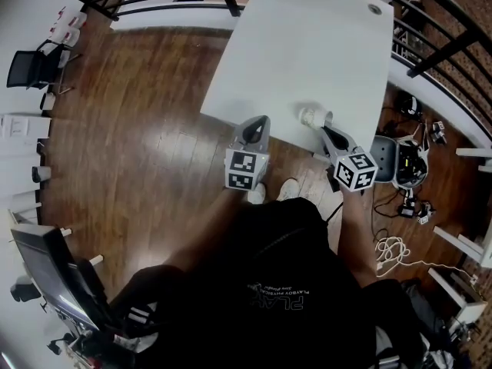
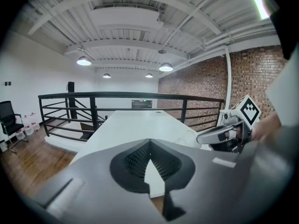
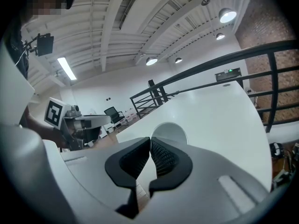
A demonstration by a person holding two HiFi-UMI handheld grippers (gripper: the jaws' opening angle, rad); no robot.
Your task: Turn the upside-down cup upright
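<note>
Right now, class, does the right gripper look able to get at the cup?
Likely yes: the right gripper is at the cup by the table edge. Its jaws seem to pinch the cup's wall, with nothing in between.

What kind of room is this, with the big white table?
Probably an office loft or mezzanine: a black railing runs round the edge, one wall is bare brick, and a black office chair stands on the wood floor.

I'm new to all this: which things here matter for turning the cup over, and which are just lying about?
In the job: small white cup; right gripper, closed on its edge; left gripper, shut and empty; white tabletop beneath the cup.
Just lying about: black office chair; coiled white cable on the wooden floor; black metal railing.
</note>
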